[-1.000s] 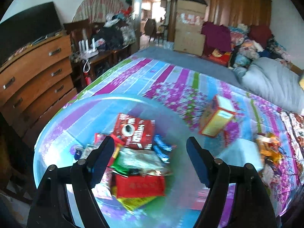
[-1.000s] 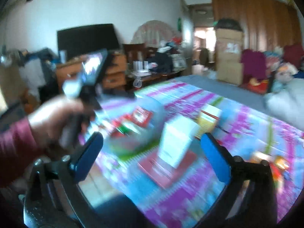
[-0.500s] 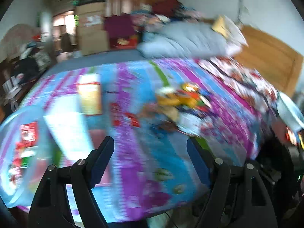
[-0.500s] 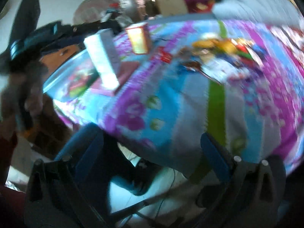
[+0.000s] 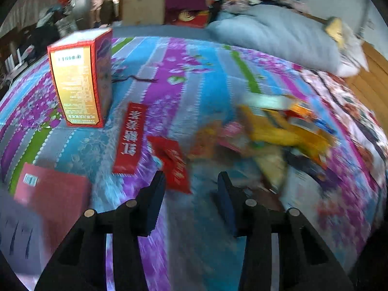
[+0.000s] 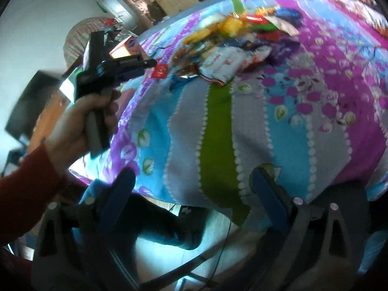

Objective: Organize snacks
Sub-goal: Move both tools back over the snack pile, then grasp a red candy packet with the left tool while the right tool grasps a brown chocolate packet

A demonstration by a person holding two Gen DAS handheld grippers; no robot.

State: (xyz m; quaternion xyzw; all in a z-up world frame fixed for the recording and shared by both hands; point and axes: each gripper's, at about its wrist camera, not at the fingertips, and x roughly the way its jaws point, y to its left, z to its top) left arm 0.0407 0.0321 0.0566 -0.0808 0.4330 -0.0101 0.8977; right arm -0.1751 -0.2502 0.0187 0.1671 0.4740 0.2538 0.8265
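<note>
The left tongs (image 5: 191,184) hang low over the bed (image 5: 194,60), with the jaws apart and nothing between them. They are narrower than the right ones, and I judge that this gap is set to fit a thin packet. Just ahead of the fingertips lies a small red packet (image 5: 173,163), flat on the striped cover, and a long red packet (image 5: 129,138) lies just beside it, to the left. It seems the left tongs are aimed at the small red packet because it is the nearest loose snack.

The main snack pile (image 5: 274,133) is a little farther, to the right of the red packets. It is a loose heap of yellow, orange and white bags, blurred, so I cannot tell each one. A tall red and gold box (image 5: 81,80) stands upright at the left, well apart from the pile, and a flat pink box (image 5: 52,194) lies near the bed edge. Perhaps these are already sorted from the bags.

The right tongs (image 6: 194,194) are wide open and empty. They hang off the edge of the bed, over the floor, and the snack pile (image 6: 232,48) is far from them. I think they wait there so that they do not block the left hand (image 6: 80,118), which grips the handle of its tool.
</note>
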